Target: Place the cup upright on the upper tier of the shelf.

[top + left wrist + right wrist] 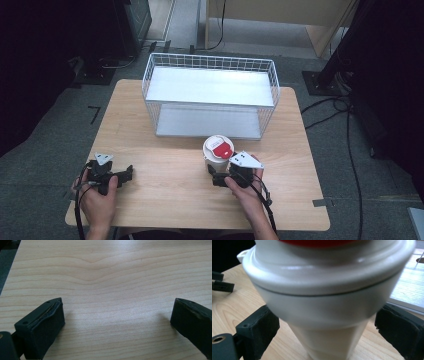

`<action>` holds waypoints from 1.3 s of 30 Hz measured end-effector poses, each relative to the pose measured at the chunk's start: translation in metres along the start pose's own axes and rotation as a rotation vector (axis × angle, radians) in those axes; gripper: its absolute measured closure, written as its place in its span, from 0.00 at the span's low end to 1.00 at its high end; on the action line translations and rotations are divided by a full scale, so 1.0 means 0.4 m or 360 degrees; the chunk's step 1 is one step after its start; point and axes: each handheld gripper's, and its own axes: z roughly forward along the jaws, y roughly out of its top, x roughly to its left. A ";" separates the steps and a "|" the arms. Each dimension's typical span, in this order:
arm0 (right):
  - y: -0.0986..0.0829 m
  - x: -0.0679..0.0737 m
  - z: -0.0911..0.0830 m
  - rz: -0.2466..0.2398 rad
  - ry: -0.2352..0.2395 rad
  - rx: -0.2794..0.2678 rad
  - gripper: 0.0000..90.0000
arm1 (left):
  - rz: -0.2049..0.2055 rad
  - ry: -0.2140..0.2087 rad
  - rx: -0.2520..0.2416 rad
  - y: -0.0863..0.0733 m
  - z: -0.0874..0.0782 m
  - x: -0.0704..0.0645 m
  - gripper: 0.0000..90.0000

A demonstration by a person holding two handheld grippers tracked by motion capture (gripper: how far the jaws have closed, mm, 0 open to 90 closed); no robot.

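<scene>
A white cup with a white lid and a red label stands upright on the wooden table, just in front of the wire basket. My right gripper is at its near side, held in a hand. In the right gripper view the cup sits between the jaws of my right gripper, which stand open a little off its narrower lower body. My left gripper rests low at the table's near left, held in the other hand. In its own view the left gripper is open over bare wood.
A white wire basket with two white shelves stands at the back middle of the table, its open side facing me. Cables trail from both grippers over the near edge. Dark stands and cables are on the floor around the table.
</scene>
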 end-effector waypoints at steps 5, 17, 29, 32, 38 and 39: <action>0.001 0.005 0.011 0.0025 0.0018 -0.0064 0.05 | 0.0000 0.0000 0.0000 0.000 0.000 0.000 0.00; -0.008 0.014 0.042 0.0008 -0.0018 -0.0189 0.08 | 0.0000 0.0000 0.0000 0.000 0.000 0.000 0.00; -0.020 0.009 0.038 0.0084 -0.0036 -0.0340 0.12 | 0.0000 0.0000 0.0000 0.000 0.000 0.000 0.00; -0.010 0.011 0.031 0.0084 -0.0016 -0.0381 0.12 | 0.0000 0.0000 0.0000 0.000 0.000 0.000 0.00; 0.014 0.015 0.018 0.0098 0.0017 -0.0456 0.12 | 0.0001 0.0000 0.0001 0.000 0.000 0.000 0.00; 0.019 0.016 0.016 0.0093 0.0016 -0.0469 0.12 | 0.0001 0.0000 0.0000 0.000 0.000 0.000 0.00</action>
